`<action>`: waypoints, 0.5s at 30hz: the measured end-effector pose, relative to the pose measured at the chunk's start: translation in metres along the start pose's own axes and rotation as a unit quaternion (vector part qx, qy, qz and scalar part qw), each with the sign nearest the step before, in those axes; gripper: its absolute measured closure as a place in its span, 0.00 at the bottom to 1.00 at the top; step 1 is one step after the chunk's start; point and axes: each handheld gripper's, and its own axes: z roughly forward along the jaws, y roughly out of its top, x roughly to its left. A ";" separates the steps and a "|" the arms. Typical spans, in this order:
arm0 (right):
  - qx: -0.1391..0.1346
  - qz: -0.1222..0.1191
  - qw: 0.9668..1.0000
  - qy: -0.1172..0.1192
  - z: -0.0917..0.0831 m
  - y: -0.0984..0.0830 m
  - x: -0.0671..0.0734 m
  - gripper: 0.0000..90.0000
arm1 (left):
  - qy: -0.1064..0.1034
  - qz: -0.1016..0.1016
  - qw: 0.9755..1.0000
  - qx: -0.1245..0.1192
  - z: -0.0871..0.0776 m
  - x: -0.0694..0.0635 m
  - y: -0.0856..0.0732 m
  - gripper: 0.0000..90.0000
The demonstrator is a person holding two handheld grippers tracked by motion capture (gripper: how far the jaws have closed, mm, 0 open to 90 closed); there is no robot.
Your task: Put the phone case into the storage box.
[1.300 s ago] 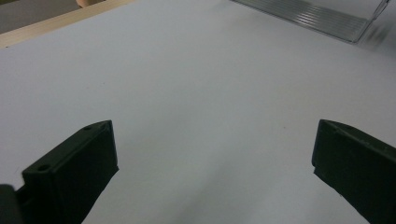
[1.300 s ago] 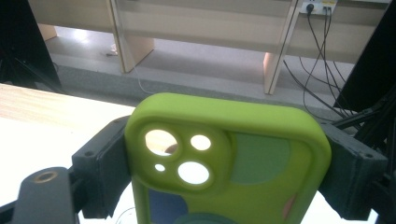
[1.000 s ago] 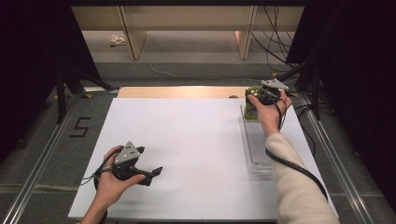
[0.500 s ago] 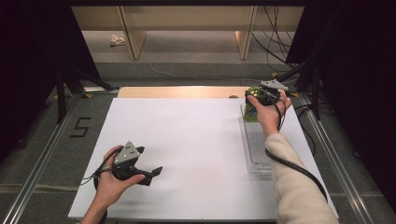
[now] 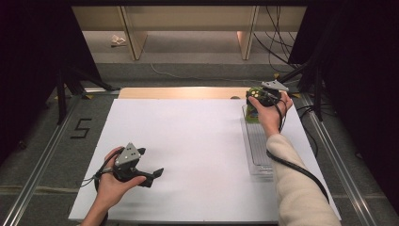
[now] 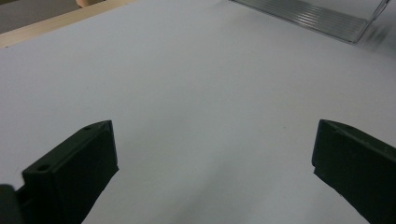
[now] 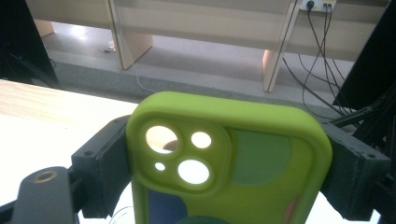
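In the right gripper view, the 2 jaws of the right gripper (image 7: 229, 161) clamp the sides of a lime-green phone case (image 7: 229, 154), upright at frame centre with its camera cutouts showing. From above, it sits upper right, over the far end of a clear ribbed tray (image 5: 258, 146). At lower left the left gripper (image 5: 149, 165) has its jaws wide apart, holding nothing, over the white desk (image 5: 197, 141).

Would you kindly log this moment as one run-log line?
right gripper: shut on green phone case, above clear tray | left gripper: open, empty, over white board
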 end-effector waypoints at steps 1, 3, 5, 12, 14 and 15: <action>-0.001 0.000 1.000 0.000 0.000 0.000 0.000 0.17 | 0.000 0.000 1.000 0.000 0.000 0.000 0.000 0.00; -0.001 -0.003 1.000 0.000 0.000 0.000 0.000 0.17 | 0.000 0.000 1.000 0.001 0.000 0.000 0.000 0.00; -0.001 -0.004 1.000 0.000 0.000 -0.001 -0.001 0.17 | -0.001 0.000 1.000 0.001 0.001 0.000 0.000 0.00; 0.011 0.000 1.000 0.001 0.002 -0.004 -0.003 0.07 | -0.002 0.000 1.000 0.001 0.001 0.000 0.000 0.00; 0.014 0.000 1.000 0.000 0.002 -0.004 -0.003 0.06 | -0.002 0.000 1.000 0.002 0.001 0.000 0.000 0.00; 0.015 0.000 1.000 0.000 0.002 -0.004 -0.003 0.05 | -0.002 0.000 1.000 0.002 0.001 0.000 0.000 0.00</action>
